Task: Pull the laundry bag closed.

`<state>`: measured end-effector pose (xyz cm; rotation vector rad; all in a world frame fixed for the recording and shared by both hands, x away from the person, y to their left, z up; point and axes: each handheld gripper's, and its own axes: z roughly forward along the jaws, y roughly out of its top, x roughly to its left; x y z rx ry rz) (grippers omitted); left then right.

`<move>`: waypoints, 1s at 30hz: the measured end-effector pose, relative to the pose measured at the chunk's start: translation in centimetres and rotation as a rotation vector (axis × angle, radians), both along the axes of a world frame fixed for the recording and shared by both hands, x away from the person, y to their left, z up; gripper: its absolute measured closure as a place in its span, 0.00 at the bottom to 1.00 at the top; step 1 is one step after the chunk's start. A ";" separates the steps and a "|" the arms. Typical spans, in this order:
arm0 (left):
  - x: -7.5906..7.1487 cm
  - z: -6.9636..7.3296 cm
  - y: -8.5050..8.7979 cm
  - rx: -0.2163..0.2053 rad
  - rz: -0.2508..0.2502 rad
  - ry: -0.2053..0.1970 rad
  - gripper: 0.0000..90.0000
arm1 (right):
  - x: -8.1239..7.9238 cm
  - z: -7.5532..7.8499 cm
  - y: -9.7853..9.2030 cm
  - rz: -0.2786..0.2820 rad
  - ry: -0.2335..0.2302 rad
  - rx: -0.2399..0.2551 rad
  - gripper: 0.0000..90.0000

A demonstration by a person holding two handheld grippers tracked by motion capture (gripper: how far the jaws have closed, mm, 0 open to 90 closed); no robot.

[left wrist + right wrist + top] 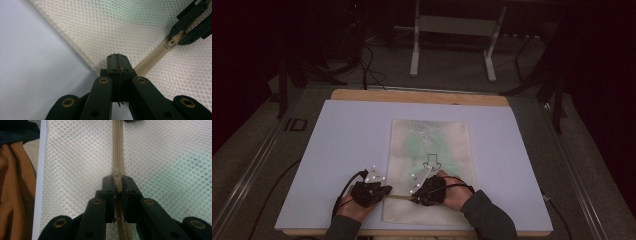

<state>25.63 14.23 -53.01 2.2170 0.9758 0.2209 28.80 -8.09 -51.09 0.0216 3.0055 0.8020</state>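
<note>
Both hand-held grippers (384, 192) (414, 196) pinch the mesh bag's (432, 145) near edge.

A cream mesh bag (430, 165) with something green showing through its upper half lies flat on the pale blue mat (337, 150), near the mat's near edge, its beige zipper (117, 150) running across the bag's near end with the pull (117, 182) partway along.

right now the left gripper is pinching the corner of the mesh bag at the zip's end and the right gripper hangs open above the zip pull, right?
Not quite. The left gripper does pinch the mesh bag at the zip's end, but the right gripper isn't hanging open: in the right gripper view its jaws are shut on the zip pull.
</note>
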 end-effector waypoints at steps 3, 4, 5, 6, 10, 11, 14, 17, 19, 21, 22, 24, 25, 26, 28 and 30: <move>0.0 0.0 0.0 -0.001 0.001 0.000 0.99 | 0.0 0.1 -0.2 0.000 -0.001 -0.002 0.92; 0.0 0.0 0.0 -0.001 0.001 0.001 0.99 | -0.1 0.1 -0.3 -0.004 0.003 -0.002 0.92; 0.0 0.0 0.0 -0.001 0.001 0.001 0.99 | -0.1 0.1 -0.3 -0.004 0.003 -0.002 0.92; 0.0 0.0 0.0 -0.001 0.001 0.001 0.99 | -0.1 0.1 -0.3 -0.003 0.001 -0.003 0.92; 0.0 0.0 0.0 0.001 0.000 0.001 0.99 | -0.1 0.1 -0.5 -0.003 0.003 -0.007 0.92; 0.0 0.0 0.0 -0.001 0.001 0.002 0.99 | -0.1 0.1 -0.5 -0.003 0.003 -0.007 0.92; 0.0 0.0 0.0 -0.001 0.003 0.004 0.99 | -0.1 0.2 -0.7 -0.006 0.005 -0.007 0.92; 0.0 0.0 0.0 -0.001 0.004 0.005 0.99 | -0.1 0.2 -0.7 -0.005 0.003 -0.008 0.92; 0.0 0.0 0.0 -0.001 0.004 0.005 0.99 | -0.1 0.2 -0.7 -0.004 0.001 -0.009 0.92; 0.0 0.0 0.0 0.000 0.003 0.005 0.99 | -0.2 0.2 -0.8 -0.004 0.000 -0.009 0.92; 0.0 0.0 0.0 0.000 0.003 0.005 0.99 | -0.1 0.2 -0.9 -0.001 -0.002 -0.008 0.92; 0.0 0.0 0.1 0.000 0.003 0.007 0.99 | -0.2 0.2 -1.0 -0.009 0.002 -0.008 0.92; 0.0 0.0 0.1 0.000 0.003 0.007 0.99 | -0.2 0.2 -1.0 -0.009 0.002 -0.008 0.92; 0.0 0.0 0.1 0.000 0.003 0.007 0.99 | -0.2 0.2 -1.1 -0.009 0.003 -0.009 0.92; 0.1 0.0 0.1 -0.002 0.004 0.008 0.99 | -0.2 0.3 -1.3 -0.005 0.000 -0.002 0.92; 0.1 0.0 0.1 -0.002 0.004 0.008 0.99 | -0.2 0.3 -1.3 -0.004 0.000 -0.005 0.92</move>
